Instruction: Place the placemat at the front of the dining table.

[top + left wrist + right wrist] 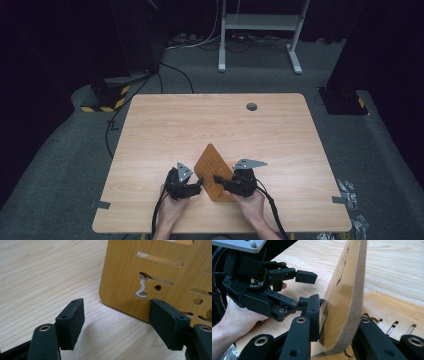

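Table (pixel 215 125): pale wood, near edge toward the person. Two orange slotted boards near the front centre: one flat (pixel 397 307), one board (pixel 212 165) tilted up on edge above it. Right gripper (pixel 220 181) clamps the raised board's lower edge, jaws either side. Left gripper (pixel 197 184) just beside that board, jaws apart, holding nothing.

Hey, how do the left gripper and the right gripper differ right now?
The right gripper is shut on the raised edge of a slotted wooden board, while the left gripper is open and holds nothing. The right one has board between its jaws; the left one's jaws stand apart beside the board's corner. Both are black, hand-held and low over the table.
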Action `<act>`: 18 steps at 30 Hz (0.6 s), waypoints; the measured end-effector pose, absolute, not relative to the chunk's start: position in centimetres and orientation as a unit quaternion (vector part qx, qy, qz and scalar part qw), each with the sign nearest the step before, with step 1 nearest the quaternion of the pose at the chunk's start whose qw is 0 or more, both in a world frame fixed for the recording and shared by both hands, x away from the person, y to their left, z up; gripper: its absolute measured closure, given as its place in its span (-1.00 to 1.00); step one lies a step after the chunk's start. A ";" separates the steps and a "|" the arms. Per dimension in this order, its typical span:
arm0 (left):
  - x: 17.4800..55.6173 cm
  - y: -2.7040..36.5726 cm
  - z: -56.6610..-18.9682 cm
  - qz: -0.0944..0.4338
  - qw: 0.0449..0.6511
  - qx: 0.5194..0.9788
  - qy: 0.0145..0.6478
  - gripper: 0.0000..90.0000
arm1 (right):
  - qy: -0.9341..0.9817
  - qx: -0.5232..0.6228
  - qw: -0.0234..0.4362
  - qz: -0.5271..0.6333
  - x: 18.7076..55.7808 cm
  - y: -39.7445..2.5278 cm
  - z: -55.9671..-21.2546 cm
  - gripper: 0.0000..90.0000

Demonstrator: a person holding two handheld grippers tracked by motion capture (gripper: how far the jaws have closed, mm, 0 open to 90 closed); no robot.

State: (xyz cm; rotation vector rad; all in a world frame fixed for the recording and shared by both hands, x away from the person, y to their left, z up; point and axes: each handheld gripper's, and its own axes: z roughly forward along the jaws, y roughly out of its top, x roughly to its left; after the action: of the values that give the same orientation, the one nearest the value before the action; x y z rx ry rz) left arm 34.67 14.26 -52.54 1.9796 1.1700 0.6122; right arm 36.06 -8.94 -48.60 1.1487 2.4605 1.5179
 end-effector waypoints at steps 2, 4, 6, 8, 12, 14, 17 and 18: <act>34.6 14.3 -52.5 0.242 0.372 0.771 0.457 -0.37 | 0.788 0.370 0.013 0.492 36.2 -9.1 -48.6 0.70; 34.5 14.4 -52.5 0.246 0.375 0.769 0.456 -0.37 | 0.787 0.372 0.011 0.492 36.2 -9.1 -48.6 0.71; 34.3 14.6 -52.4 0.251 0.379 0.764 0.457 -0.38 | 0.784 0.373 0.007 0.497 36.2 -9.2 -48.6 0.75; 34.1 14.8 -52.3 0.257 0.385 0.760 0.456 -0.38 | 0.780 0.372 0.005 0.504 36.3 -9.3 -48.5 0.81; 34.0 15.1 -52.2 0.259 0.397 0.750 0.462 -0.38 | 0.773 0.373 -0.005 0.513 36.5 -9.4 -48.4 0.88; 33.9 15.3 -52.1 0.259 0.402 0.742 0.470 -0.33 | 0.771 0.372 -0.005 0.517 36.5 -9.4 -48.2 0.90; 33.9 15.4 -52.1 0.260 0.403 0.742 0.469 -0.34 | 0.771 0.370 -0.003 0.518 36.6 -9.4 -48.0 0.91; 33.9 15.4 -52.1 0.261 0.403 0.743 0.466 -0.34 | 0.771 0.369 -0.001 0.519 36.6 -9.4 -47.9 0.92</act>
State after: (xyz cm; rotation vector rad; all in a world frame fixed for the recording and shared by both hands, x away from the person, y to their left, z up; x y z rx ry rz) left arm 33.91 15.37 -52.11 1.8774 1.1785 0.6599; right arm 36.57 -9.37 -47.91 1.1613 2.4235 1.6328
